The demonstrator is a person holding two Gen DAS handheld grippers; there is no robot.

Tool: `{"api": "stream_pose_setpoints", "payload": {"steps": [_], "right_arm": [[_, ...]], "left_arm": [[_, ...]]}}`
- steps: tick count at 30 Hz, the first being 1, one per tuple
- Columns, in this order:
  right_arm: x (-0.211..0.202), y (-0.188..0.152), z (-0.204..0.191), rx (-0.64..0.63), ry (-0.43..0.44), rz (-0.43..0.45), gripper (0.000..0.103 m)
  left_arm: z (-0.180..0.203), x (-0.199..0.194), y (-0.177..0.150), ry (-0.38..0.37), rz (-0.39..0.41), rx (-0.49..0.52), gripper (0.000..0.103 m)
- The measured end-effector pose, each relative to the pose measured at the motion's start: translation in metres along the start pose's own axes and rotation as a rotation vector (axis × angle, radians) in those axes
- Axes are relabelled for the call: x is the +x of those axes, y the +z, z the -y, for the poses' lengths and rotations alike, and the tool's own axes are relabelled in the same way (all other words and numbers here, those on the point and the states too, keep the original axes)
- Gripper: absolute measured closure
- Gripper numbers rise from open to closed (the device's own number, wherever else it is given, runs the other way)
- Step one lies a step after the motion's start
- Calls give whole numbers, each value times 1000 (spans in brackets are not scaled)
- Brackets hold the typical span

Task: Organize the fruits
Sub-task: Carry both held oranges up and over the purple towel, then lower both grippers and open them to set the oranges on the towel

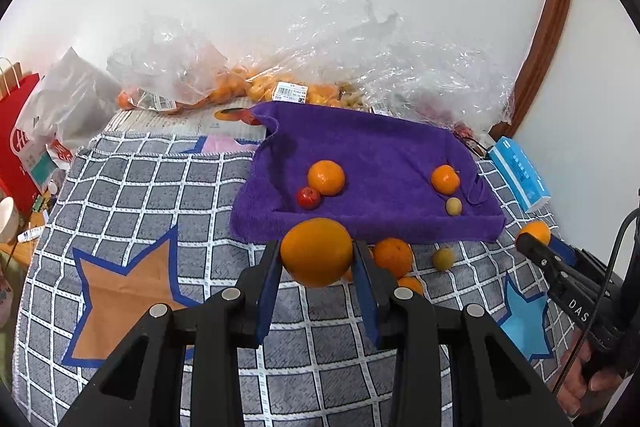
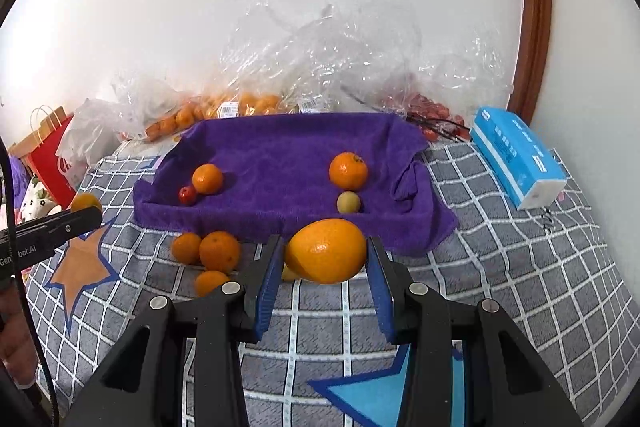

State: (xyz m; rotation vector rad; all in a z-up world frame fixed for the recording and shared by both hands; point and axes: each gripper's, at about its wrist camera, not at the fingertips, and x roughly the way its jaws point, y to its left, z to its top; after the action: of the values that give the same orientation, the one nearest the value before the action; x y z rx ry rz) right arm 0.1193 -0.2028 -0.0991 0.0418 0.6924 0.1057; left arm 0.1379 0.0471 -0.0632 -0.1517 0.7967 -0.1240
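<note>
Your left gripper [image 1: 316, 259] clamps a large orange [image 1: 316, 251]; your right gripper [image 2: 325, 259] clamps another orange [image 2: 326, 251], both before the purple towel [image 2: 280, 147].

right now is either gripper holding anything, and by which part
Yes, both. The left gripper clamps an orange across its sides; the right gripper clamps a second orange the same way.

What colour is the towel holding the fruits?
Purple; the soft purple towel shows best in the right wrist view.
</note>
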Motion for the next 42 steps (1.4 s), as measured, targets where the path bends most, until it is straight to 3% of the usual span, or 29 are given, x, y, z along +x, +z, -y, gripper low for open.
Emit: {"api": "stream_pose_setpoints", "payload": {"steps": [25, 42], "right_arm": [[62, 65, 20, 10, -18, -7, 62], [133, 103, 45, 31, -28, -70, 62]], "left_arm": [[16, 53, 58, 4, -65, 38, 69], [26, 125, 102, 8, -162, 60, 69]]}}
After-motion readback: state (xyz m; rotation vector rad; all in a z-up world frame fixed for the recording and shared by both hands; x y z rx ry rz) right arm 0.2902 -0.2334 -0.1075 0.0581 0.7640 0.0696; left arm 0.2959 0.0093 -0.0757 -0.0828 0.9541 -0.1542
